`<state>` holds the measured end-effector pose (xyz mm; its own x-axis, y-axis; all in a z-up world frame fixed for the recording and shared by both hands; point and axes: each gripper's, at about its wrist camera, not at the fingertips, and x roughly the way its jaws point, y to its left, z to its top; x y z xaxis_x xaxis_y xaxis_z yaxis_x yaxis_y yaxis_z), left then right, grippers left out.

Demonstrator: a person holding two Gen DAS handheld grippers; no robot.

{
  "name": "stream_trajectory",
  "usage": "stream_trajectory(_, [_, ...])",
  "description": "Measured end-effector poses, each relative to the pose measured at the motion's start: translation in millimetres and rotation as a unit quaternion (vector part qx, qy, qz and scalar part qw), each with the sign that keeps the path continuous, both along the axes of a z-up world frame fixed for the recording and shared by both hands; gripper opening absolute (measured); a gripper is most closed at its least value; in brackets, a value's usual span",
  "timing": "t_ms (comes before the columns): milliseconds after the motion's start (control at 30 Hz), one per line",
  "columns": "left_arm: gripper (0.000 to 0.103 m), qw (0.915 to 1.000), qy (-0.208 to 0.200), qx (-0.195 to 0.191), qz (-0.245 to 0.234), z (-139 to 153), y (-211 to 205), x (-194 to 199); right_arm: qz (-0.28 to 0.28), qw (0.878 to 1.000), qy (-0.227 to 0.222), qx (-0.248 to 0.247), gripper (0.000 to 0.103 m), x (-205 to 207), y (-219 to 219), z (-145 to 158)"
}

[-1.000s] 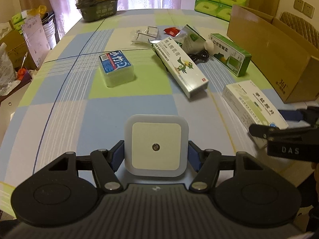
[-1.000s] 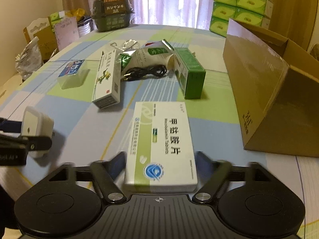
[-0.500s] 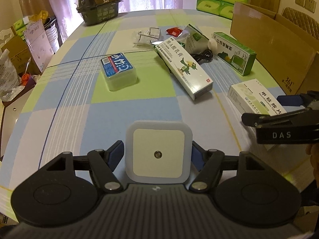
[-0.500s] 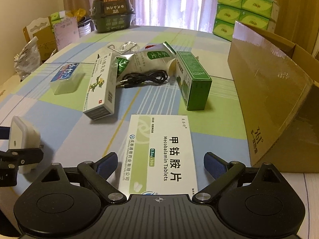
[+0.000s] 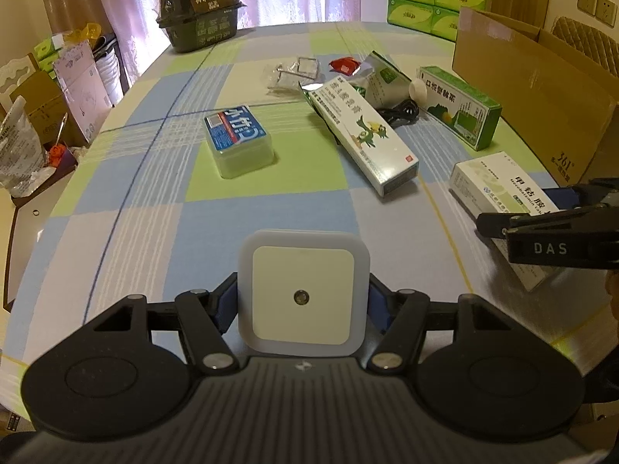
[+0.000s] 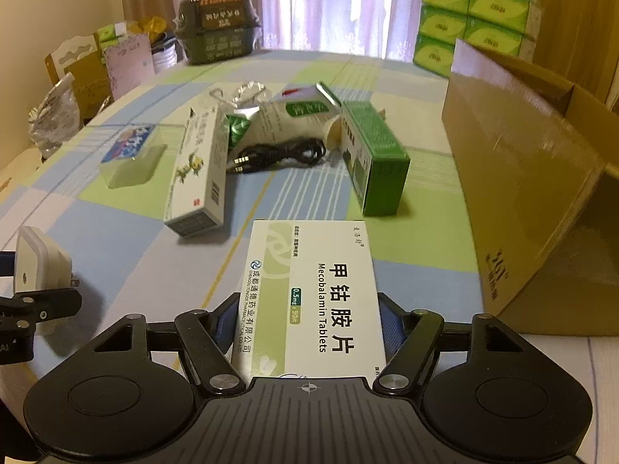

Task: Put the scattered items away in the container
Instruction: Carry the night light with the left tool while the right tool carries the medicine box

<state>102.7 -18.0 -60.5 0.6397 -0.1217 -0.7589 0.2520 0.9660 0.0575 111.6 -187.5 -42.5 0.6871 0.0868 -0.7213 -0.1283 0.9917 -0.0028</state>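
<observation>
My left gripper [image 5: 301,303] is shut on a white square night light [image 5: 301,294], held just above the checked tablecloth; the right wrist view shows the same night light [image 6: 35,266] at far left. My right gripper [image 6: 309,321] is shut on a white and green Mecobalamin tablets box [image 6: 309,294], its blue pads pressed to both long sides. In the left wrist view this tablets box [image 5: 499,189] lies near the table's right edge, under the right gripper [image 5: 541,216]. The open cardboard box [image 6: 522,178] stands to the right.
Mid-table lie a long white box with a green dragon [image 5: 363,131], a green carton [image 5: 460,106], a clear tub with a blue label [image 5: 238,141], a black cable [image 5: 400,110], a pouch [image 5: 381,77] and a red packet [image 5: 344,65]. A dark crate [image 5: 201,15] stands at the far edge.
Half a second ago the right gripper's fingers were spread wide around the tablets box; now they are closed against its sides. The left gripper has kept its hold on the night light.
</observation>
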Motion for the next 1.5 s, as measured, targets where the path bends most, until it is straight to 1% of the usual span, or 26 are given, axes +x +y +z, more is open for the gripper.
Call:
stream_trajectory(267, [0.061,0.9996,-0.023,-0.007,-0.016,24.5,-8.2,-7.1,-0.01,0.999,-0.038,0.002,0.073,-19.1,-3.6,37.5])
stream_trajectory(500, [0.061,0.9972,-0.051,-0.017,-0.053,56.6,-34.4,-8.2,-0.026,0.996,-0.089,-0.005,0.073,-31.1,-21.1,89.4])
stream_trajectory(667, [0.061,0.9926,-0.078,-0.026,-0.089,81.7,-68.5,1.1,-0.055,0.99,-0.128,-0.008,0.073,-32.4,-53.0,128.6])
stream_trajectory(867, [0.061,0.9839,-0.102,-0.05,-0.138,110.6,-124.3,20.6,-0.1,0.982,-0.155,-0.025,0.073,-19.1,-112.3,160.1])
stream_trajectory(1000, [0.061,0.9767,-0.115,-0.061,-0.171,123.8,-166.5,33.1,-0.123,0.979,-0.158,-0.031,0.073,-5.6,-150.2,163.9])
stream_trajectory(1167, [0.061,0.9689,-0.121,-0.067,-0.205,131.9,-218.3,49.8,-0.144,0.978,-0.152,-0.024,0.073,5.9,-194.0,156.2])
stream_trajectory(1333, [0.061,0.9612,-0.118,-0.075,-0.238,129.1,-260.7,65.7,-0.155,0.978,-0.139,-0.004,0.073,16.1,-226.2,143.0])
stream_trajectory(1400, [0.061,0.9593,-0.109,-0.083,-0.247,125.0,-273.1,73.4,-0.156,0.978,-0.135,0.0,0.073,17.3,-233.4,137.9])
stream_trajectory(1500, [0.061,0.9568,-0.104,-0.079,-0.26,116.1,-289.5,82.8,-0.155,0.979,-0.132,0.001,0.073,19.9,-239.1,130.7])
